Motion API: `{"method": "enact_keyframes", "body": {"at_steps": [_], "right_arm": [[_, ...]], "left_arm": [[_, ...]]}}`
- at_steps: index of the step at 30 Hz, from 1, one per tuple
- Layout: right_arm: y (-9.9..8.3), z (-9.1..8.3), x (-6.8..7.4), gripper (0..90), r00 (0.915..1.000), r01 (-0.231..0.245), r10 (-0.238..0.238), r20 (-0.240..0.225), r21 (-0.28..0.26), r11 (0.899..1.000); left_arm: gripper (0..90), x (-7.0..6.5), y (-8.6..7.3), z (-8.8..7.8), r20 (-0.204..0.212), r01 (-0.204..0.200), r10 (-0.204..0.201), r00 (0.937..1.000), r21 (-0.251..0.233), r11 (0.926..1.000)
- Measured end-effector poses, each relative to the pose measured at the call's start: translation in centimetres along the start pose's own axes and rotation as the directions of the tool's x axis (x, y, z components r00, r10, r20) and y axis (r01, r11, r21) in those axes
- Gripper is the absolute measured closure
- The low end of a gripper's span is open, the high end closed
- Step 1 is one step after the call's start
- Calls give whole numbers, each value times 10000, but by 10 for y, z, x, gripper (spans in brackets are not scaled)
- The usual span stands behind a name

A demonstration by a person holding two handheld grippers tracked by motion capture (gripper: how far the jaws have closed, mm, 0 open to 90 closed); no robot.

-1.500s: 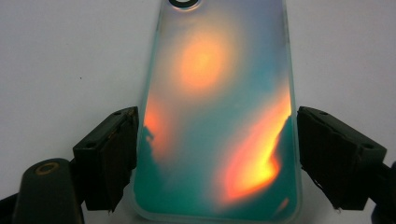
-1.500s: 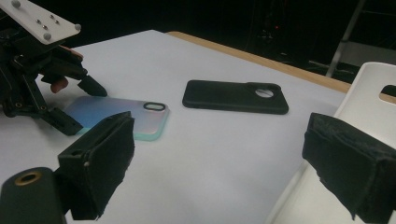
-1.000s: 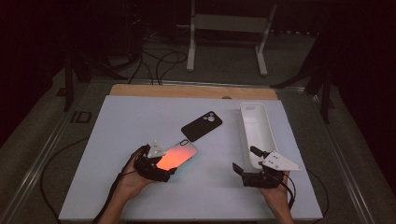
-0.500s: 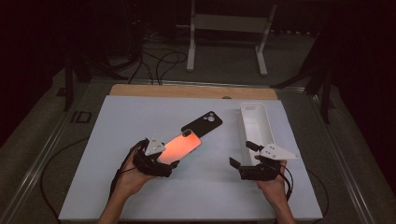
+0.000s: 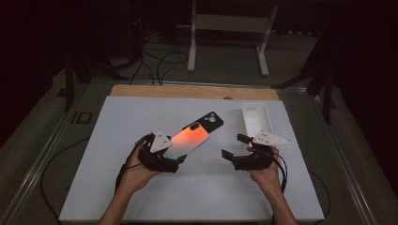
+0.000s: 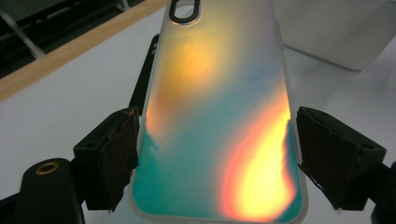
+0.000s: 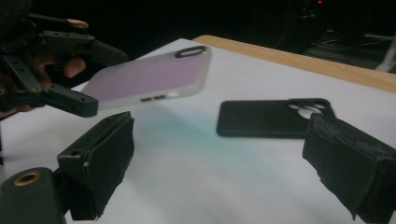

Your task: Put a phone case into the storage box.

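The phone case [image 6: 219, 116] with the shimmering orange and teal back is pinched by its long edges between the jaws of the left gripper [image 5: 174, 158], lifted clear of the white table [image 5: 117, 122] and tilted, its camera cutout pointing away from the person. In the left gripper view the black pads [image 6: 116, 154] press on both sides of the case near its lower end. In the right gripper view the same case [image 7: 149, 77] hangs in the air above the table, held at one end by the left gripper [image 7: 70, 74].

A black phone case [image 5: 209, 122] lies flat on the table just beyond the raised one, its camera cutout toward the far side; it shows too in the right gripper view [image 7: 271, 119].

The right gripper [image 5: 234, 147] is held above the table well apart from the left one, its jaws spread with nothing between them. Just behind it a white tray [image 5: 256, 119] sits on the table near the right edge
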State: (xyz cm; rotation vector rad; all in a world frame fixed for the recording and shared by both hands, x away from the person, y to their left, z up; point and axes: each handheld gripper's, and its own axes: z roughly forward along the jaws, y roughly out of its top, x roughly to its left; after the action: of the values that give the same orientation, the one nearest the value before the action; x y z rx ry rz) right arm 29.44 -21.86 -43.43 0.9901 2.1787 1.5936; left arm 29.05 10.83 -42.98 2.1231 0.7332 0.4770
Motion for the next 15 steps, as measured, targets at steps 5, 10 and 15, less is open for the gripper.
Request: {"method": "enact_keyframes", "body": {"at_steps": [5, 10, 15], "right_arm": [[10, 9, 6, 88, 9987, -203, 201, -472, -27, 9998], [19, 19, 12, 88, 9952, -350, 348, -911, -2, 9994], [23, 29, 13, 88, 9912, -587, 611, -1176, 235, 9980]], "left_arm": [[167, -4, 10, -1, -7, -219, 218, 9998, -262, 9994], [167, -9, 16, -2, 32, -363, 365, 9993, -478, 9982], [167, -12, 20, -2, 68, -420, 426, 9991, -718, 9965]]}}
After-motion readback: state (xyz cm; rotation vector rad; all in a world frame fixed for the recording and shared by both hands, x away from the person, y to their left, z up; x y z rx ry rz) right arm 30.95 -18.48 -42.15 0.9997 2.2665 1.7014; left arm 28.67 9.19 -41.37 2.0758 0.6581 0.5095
